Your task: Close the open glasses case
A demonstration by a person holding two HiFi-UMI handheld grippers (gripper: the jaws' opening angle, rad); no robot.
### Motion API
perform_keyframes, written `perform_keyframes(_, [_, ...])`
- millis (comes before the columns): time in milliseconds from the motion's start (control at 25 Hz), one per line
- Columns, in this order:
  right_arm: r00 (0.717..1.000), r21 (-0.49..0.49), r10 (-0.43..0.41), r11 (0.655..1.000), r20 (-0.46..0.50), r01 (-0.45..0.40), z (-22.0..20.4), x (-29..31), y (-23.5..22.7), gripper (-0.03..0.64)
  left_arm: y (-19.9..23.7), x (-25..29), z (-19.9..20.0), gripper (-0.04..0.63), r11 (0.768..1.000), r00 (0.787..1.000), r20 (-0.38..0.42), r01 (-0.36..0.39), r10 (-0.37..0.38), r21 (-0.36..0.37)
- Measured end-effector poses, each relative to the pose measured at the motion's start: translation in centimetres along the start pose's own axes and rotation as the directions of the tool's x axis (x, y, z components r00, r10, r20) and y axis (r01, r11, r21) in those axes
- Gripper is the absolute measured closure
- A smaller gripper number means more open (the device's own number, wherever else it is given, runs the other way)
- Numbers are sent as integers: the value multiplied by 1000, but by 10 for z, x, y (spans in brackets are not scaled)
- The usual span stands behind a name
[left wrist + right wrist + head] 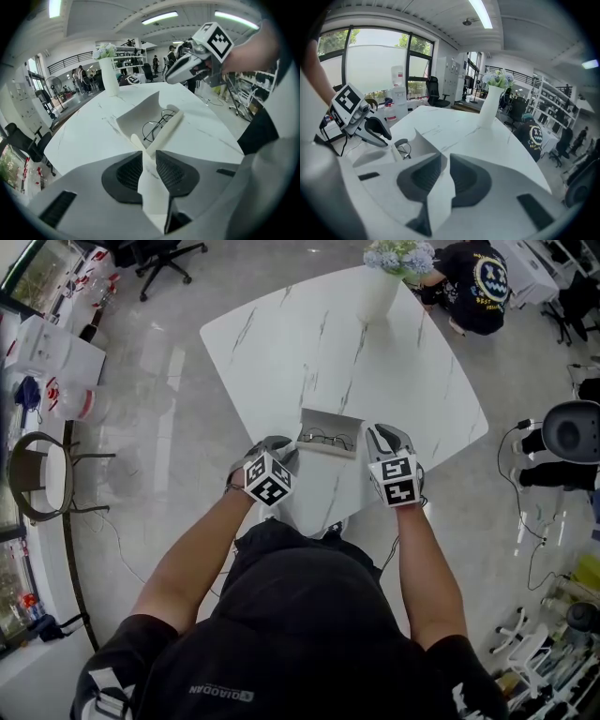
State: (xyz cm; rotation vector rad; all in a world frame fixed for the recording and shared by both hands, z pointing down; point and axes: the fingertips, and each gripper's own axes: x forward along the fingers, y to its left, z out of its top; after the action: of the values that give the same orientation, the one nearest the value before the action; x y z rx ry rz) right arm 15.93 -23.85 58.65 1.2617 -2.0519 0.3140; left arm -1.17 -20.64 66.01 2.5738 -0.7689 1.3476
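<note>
The open white glasses case [328, 421] lies near the front edge of the white marble table [281, 343], its lid raised. Thin-rimmed glasses [326, 438] rest inside it. My left gripper [285, 447] sits at the case's left end and my right gripper [377, 434] at its right end. In the left gripper view the shut left gripper [147, 153] has its tips right at the near end of the case [138, 115], with the glasses [157, 126] just beyond. In the right gripper view the right gripper [442, 158] is shut beside the case [423, 143].
A white vase with pale flowers [380, 287] stands at the table's far side. A person in black [476, 277] crouches on the floor beyond it. A round chair [42, 474] and shelving are at the left, and cables and gear [553, 437] at the right.
</note>
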Motion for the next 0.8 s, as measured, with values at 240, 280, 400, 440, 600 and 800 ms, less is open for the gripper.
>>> perform_keyframes(240, [998, -85, 15, 996, -65, -21, -1, 15, 3, 558, 1, 5, -5, 500, 1000, 1000, -21, 9, -8, 18])
perform_keyframes(280, [997, -99, 15, 995, -76, -23, -2, 18, 2, 558, 2, 6, -6, 500, 1000, 1000, -23, 9, -9, 15])
perform_keyframes(400, [995, -114, 17, 993, -97, -28, -5, 23, 2, 558, 2, 7, -9, 500, 1000, 999, -29, 14, -13, 17])
perform_keyframes(440, [995, -117, 18, 993, -102, -30, -6, 25, 2, 558, 1, 7, -10, 500, 1000, 999, -32, 15, -15, 22])
perform_keyframes(600, [992, -157, 17, 987, -124, -37, -11, 28, 0, 558, -2, 8, -8, 500, 998, 999, -42, 15, -12, 67])
perform_keyframes(800, [991, -182, 20, 982, -133, -44, -13, 31, 1, 558, -3, 11, -4, 499, 995, 999, -41, 18, -14, 95])
